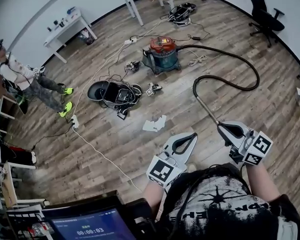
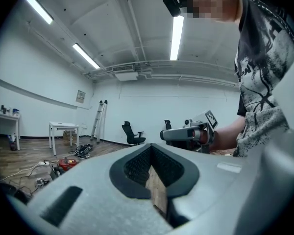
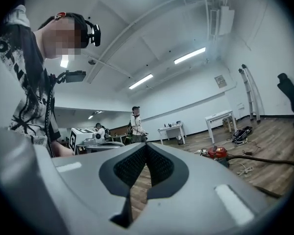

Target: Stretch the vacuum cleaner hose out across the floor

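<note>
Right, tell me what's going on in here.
A person stands over a wooden floor with a tool in each hand; the left tool and the right tool are both shut and empty. The red vacuum cleaner sits further out on the floor, and its black hose lies in a big loop that bends back toward the person, its end close to the right tool but not gripped. The hose has not been stretched out yet. Another person stands off to the side.
</note>
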